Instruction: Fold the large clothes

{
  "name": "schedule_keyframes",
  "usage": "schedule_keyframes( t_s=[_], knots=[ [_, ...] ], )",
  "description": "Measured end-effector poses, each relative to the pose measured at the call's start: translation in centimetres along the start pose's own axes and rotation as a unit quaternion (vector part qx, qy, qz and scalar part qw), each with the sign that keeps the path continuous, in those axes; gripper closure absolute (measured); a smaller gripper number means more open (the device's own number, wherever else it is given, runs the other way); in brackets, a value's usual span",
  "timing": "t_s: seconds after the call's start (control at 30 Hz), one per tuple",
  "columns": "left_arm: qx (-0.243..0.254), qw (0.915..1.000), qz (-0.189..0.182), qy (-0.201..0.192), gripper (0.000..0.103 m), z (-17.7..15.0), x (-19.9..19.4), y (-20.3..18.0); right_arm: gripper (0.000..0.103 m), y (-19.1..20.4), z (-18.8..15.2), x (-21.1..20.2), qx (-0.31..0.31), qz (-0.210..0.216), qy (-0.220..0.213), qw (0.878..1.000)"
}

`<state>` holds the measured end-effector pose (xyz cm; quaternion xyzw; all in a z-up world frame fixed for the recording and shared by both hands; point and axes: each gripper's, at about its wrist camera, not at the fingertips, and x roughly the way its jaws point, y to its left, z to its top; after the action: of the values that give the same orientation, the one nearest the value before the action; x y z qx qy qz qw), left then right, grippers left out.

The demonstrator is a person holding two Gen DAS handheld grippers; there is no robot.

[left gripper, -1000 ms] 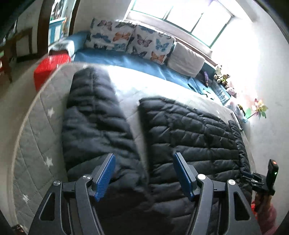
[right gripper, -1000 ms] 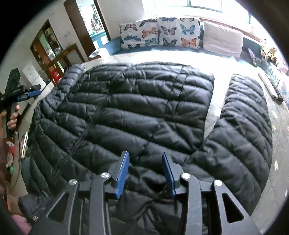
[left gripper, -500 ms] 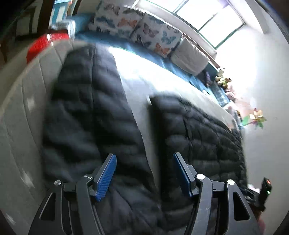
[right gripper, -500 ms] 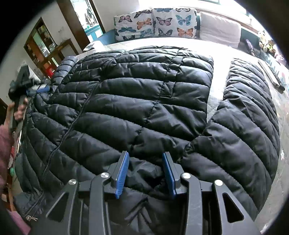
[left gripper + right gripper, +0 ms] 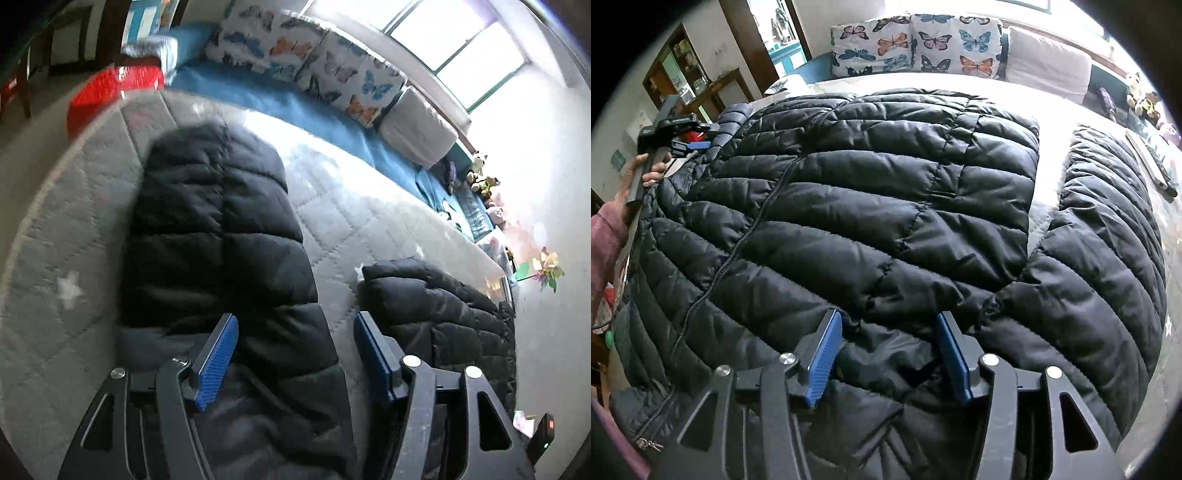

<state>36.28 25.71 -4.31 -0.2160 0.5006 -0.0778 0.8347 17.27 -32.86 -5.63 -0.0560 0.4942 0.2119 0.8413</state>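
A black quilted puffer jacket (image 5: 886, 184) lies spread on a grey quilted mattress (image 5: 1049, 155), zip running down its left part. One sleeve (image 5: 1108, 240) lies along the right side. My right gripper (image 5: 889, 314) hovers low over the jacket near the armpit. Its jaws are opening and a rumpled fold lies loose between them, with the pads off it. In the left wrist view the other sleeve (image 5: 214, 229) lies apart from the jacket body (image 5: 443, 314). My left gripper (image 5: 294, 317) stands open just above that sleeve. It also shows in the right wrist view as the left gripper (image 5: 683, 136), held by a hand (image 5: 639, 177).
Butterfly pillows (image 5: 916, 48) and a white cushion (image 5: 1049, 59) line the far side on a blue bench. A red box (image 5: 110, 88) sits beyond the mattress (image 5: 66, 258) corner. Soft toys (image 5: 484, 181) and a long flat remote (image 5: 1148, 162) lie at the right edge.
My left gripper has swung left and lower, so the detached-looking sleeve now lies under its jaws. The right gripper's jaws have widened off the fold; that hand stayed in place.
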Motion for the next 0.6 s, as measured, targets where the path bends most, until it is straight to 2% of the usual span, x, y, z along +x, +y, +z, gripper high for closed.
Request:
schedule_keyframes(
  t_s=[0.07, 0.17, 0.23, 0.33, 0.4, 0.43, 0.5, 0.57, 0.6],
  knots=[
    [0.004, 0.9995, 0.021, -0.023, 0.031, -0.6, -2.2, 0.5, 0.043, 0.0, 0.0, 0.0, 0.001, 0.002, -0.002, 1.0],
    [-0.005, 0.9961, 0.071, -0.052, 0.029, -1.9, -5.1, 2.1, 0.041, 0.0, -0.2, 0.0, -0.004, 0.004, -0.007, 1.0],
    [-0.023, 0.9945, 0.087, -0.054, 0.025, -2.6, -5.7, 3.4, 0.04, 0.0, -0.3, 0.0, -0.007, 0.003, -0.012, 1.0],
    [-0.055, 0.9943, 0.085, -0.031, 0.025, -3.9, -5.0, 5.5, 0.039, 0.2, -0.4, 0.0, -0.011, -0.003, -0.013, 1.0],
    [-0.086, 0.9939, 0.067, -0.018, 0.025, -4.9, -4.1, 6.9, 0.039, 0.3, -0.3, 0.0, -0.014, -0.007, -0.013, 1.0],
    [-0.102, 0.9939, 0.04, -0.014, 0.025, -5.4, -3.7, 7.6, 0.039, 0.4, -0.3, 0.1, -0.016, -0.009, -0.012, 1.0],
    [-0.106, 0.9938, 0.014, -0.031, 0.025, -6.0, -3.9, 7.8, 0.038, 0.5, -0.4, 0.1, -0.017, -0.012, -0.012, 1.0],
    [-0.108, 0.9933, -0.032, -0.028, 0.027, -6.2, -3.7, 7.7, 0.038, 0.5, -0.3, 0.1, -0.017, -0.013, -0.011, 1.0],
    [-0.11, 0.9928, -0.039, -0.028, 0.031, -6.3, -3.5, 7.8, 0.038, 0.5, -0.3, 0.1, -0.017, -0.013, -0.011, 1.0]
  ],
)
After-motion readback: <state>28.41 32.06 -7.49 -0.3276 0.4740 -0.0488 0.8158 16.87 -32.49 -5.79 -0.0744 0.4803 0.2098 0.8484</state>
